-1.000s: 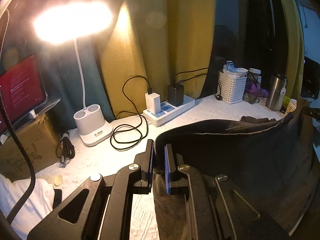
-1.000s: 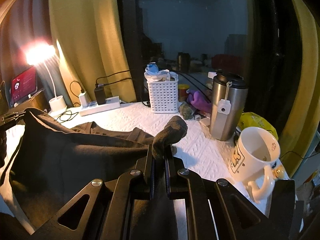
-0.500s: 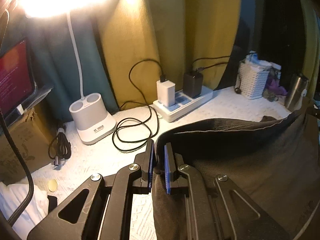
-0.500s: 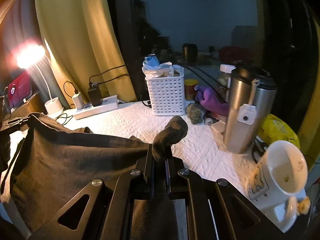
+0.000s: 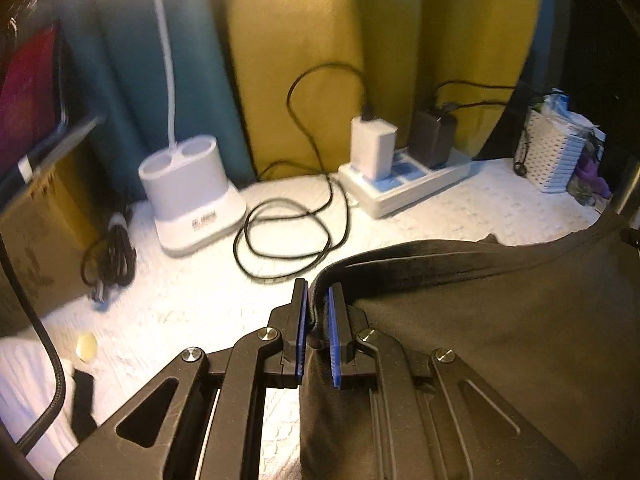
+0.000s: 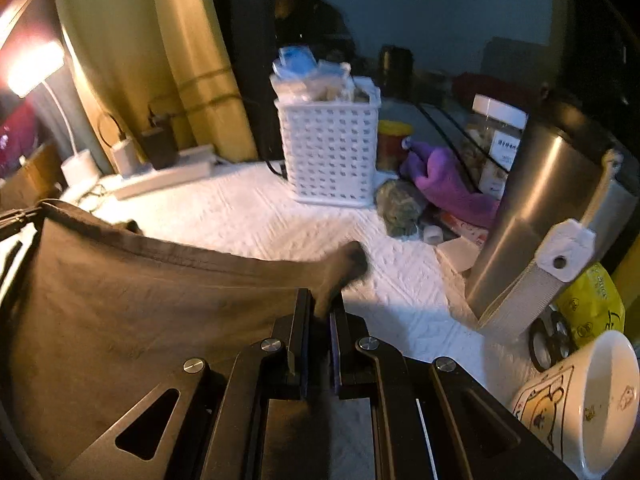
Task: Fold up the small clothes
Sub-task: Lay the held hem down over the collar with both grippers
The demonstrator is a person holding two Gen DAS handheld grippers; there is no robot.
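Note:
A dark brown-grey garment [image 5: 500,340] hangs stretched between my two grippers above the white-covered table [image 5: 460,208]. My left gripper [image 5: 318,300] is shut on the garment's left corner, the hem folding over its blue pads. In the right wrist view the same garment [image 6: 132,308] spreads to the left, and my right gripper [image 6: 322,308] is shut on its right corner, a bunched tip of cloth sticking out past the fingertips. The cloth's far hem droops to the tabletop.
At the back stand a white lamp base [image 5: 192,200], a coiled black cable [image 5: 288,240] and a power strip [image 5: 404,184] with chargers. A white basket [image 6: 330,152], purple cloth [image 6: 448,184], steel tumbler [image 6: 536,216] and mug [image 6: 584,400] crowd the right side. A cardboard box [image 5: 40,240] sits left.
Both grippers have moved forward and down toward the table with the garment still stretched between them; the lamp, power strip, basket and tumbler all loom larger and closer.

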